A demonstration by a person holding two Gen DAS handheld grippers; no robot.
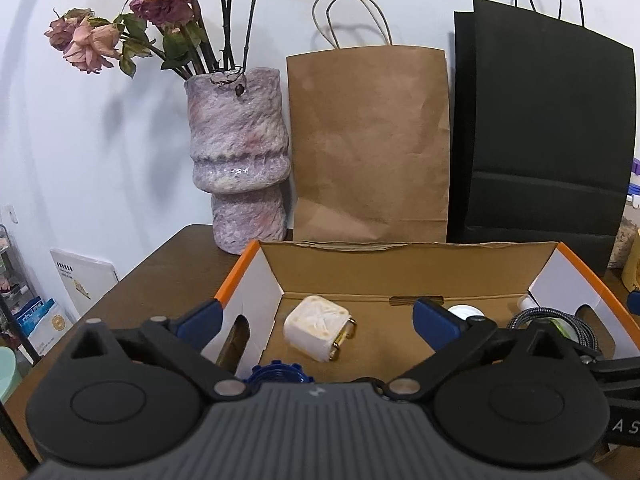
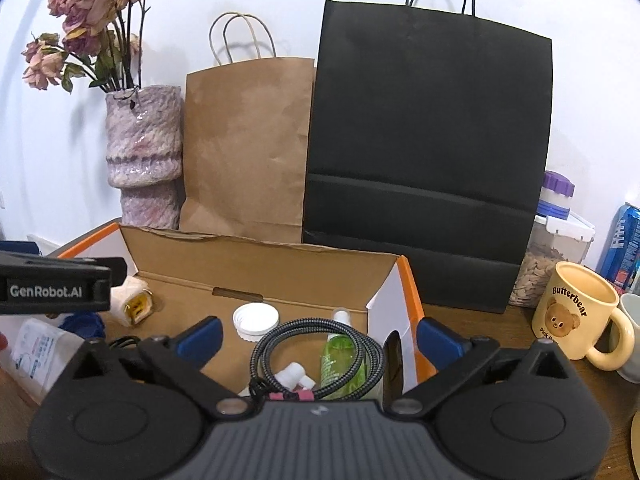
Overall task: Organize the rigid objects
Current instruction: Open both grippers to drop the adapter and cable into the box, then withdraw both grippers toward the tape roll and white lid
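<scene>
An open cardboard box with orange edges stands on the brown table. In it lie a white plug adapter, a blue cap, a white lid, a coiled braided cable, a green spray bottle and a white connector. My left gripper is open and empty, hovering over the box's left part above the adapter. My right gripper is open and empty over the box's right part, straddling its right wall.
Behind the box stand a purple vase of dried roses, a brown paper bag and a black paper bag. A Butterbear mug, a jar with a purple lid and a blue can stand at the right.
</scene>
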